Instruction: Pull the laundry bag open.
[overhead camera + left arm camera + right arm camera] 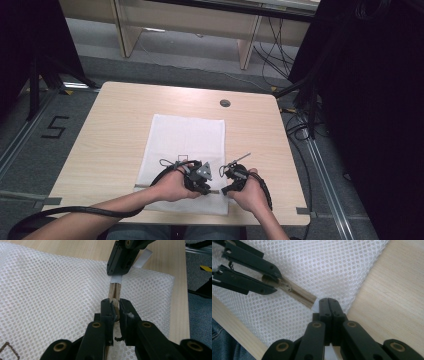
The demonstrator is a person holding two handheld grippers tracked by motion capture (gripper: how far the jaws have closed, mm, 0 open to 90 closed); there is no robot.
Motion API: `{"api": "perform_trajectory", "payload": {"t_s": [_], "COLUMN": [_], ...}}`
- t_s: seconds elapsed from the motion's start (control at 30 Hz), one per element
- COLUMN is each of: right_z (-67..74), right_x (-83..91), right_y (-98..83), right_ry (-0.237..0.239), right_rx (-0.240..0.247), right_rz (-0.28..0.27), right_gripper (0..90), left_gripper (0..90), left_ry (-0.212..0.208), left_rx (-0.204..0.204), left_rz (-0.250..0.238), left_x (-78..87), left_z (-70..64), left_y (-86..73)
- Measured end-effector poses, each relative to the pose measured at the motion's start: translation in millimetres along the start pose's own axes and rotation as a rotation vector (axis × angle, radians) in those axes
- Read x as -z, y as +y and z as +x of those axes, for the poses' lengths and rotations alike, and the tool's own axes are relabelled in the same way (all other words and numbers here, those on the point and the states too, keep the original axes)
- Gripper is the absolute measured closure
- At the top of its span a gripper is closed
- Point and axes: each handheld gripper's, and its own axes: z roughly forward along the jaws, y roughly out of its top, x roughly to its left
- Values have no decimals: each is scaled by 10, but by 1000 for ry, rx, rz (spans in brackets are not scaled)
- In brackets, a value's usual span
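**Zip pull and bag corner both pinched, zipper line runs between the two grippers**

White mesh laundry bag point(187, 145) lies flat on the pale wooden table point(110, 135), its near edge by the person's hands. A beige zipper point(298, 293) runs along that near edge.

Left gripper point(115, 308): jaws closed on the zipper's small pull/slider point(114, 303); pads pinch it from both sides. In the right gripper view the same gripper comes in from upper left, tips meeting at the slider.

Right gripper point(328, 301): jaws fully together, pinching the bag's fabric at the zipper's end, near the white tab point(116, 278) and the bag's right corner.

Key relation: the zipper's long axis lies straight from one gripper to the other, along the table's near edge. The slider sits just beside the right gripper's hold, only a short run of teeth between them. Judged: the right gripper anchors the end, and the left is the one to draw the slider along the axis, away from the right, toward the bag's left side. The pull should stay in line with the teeth, or the mesh will bunch.
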Motion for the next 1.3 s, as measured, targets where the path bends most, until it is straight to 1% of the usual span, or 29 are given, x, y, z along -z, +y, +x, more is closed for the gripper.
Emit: {"api": "perform_trajectory", "payload": {"t_s": [0.03, 0.07, 0.1, 0.17, 0.2, 0.23, 0.27, 0.3, 0.37, 0.4, 0.43, 0.57, 0.6, 0.63, 0.67, 0.73, 0.8, 1.0, 1.03, 1.07, 1.1, 1.13, 1.17, 1.2, 1.27, 1.3], "right_z": [9, 4, 4, 1, 1, 12, 12, 7, 3, 3, 0, 2, 2, 6, 0, 0, 0, 2, 3, 3, 5, 3, 5, 5, 2, 2], "right_x": [3, 1, -1, 0, 0, 4, 0, -1, 0, 0, -4, 0, 0, 2, 0, 0, -1, -1, 3, 3, 4, -2, -1, -9, 0, -1], "right_y": [-1, 0, 0, 0, 0, -1, -2, -1, 1, 1, 0, 0, 0, -1, 0, 0, -1, -1, -1, -1, 0, -2, -1, -3, -1, -1], "right_ry": [-1, -1, -1, 0, -1, 0, -1, -2, -1, -1, -3, -1, -1, -1, 0, 0, 0, 0, 4, 3, 5, -2, -2, -3, -1, -1], "right_rx": [-11, -3, -4, 0, 0, -15, -13, -7, -1, -1, 1, 0, 0, -7, 0, 0, 1, 1, -3, -3, -6, 2, 2, 1, 1, 2], "right_rz": [4, 2, -1, 0, 0, 6, 0, -1, 1, 0, 0, -1, -1, 2, 0, 0, -1, -1, -1, -1, 0, -4, -2, -10, 0, -1], "right_gripper": [900, 900, 900, 900, 900, 900, 900, 900, 900, 900, 900, 900, 900, 900, 900, 900, 900, 900, 900, 900, 900, 900, 900, 900, 900, 900], "left_gripper": [817, 816, 816, 817, 816, 816, 817, 817, 817, 816, 816, 817, 817, 817, 817, 817, 817, 817, 817, 816, 817, 816, 817, 817, 816, 817], "left_ry": [1, 6, 4, 7, 11, 9, 6, 11, 7, 6, 13, 9, 12, 8, 6, 13, 9, 5, 10, 6, 6, 8, 7, 11, 7, 14], "left_rx": [-2, -7, 5, 5, -7, -10, 0, -8, 5, 4, -9, -5, -1, 5, 6, 1, -10, 1, 2, -3, 3, -14, -6, -12, 2, -7], "left_rz": [1, 6, 5, 11, 12, 10, 3, 10, 3, 8, 9, 2, 9, 4, 7, 14, 10, 1, 8, 6, 8, 4, 7, 5, 6, 13], "left_x": [2, 6, 17, 24, 29, 32, 33, 37, 40, 42, 47, 62, 66, 67, 72, 72, 82, 79, 81, 88, 95, 101, 106, 109, 123, 128], "left_z": [0, -2, -3, -4, 0, 2, 0, 2, -3, -2, 0, 8, 5, 5, 7, 5, 16, 2, 0, 4, 5, 13, 12, 12, 12, 16], "left_y": [0, -1, -11, -14, -17, -22, -28, -28, -37, -37, -37, -46, -48, -51, -51, -52, -57, -63, -63, -65, -66, -67, -67, -71, -81, -84]}}
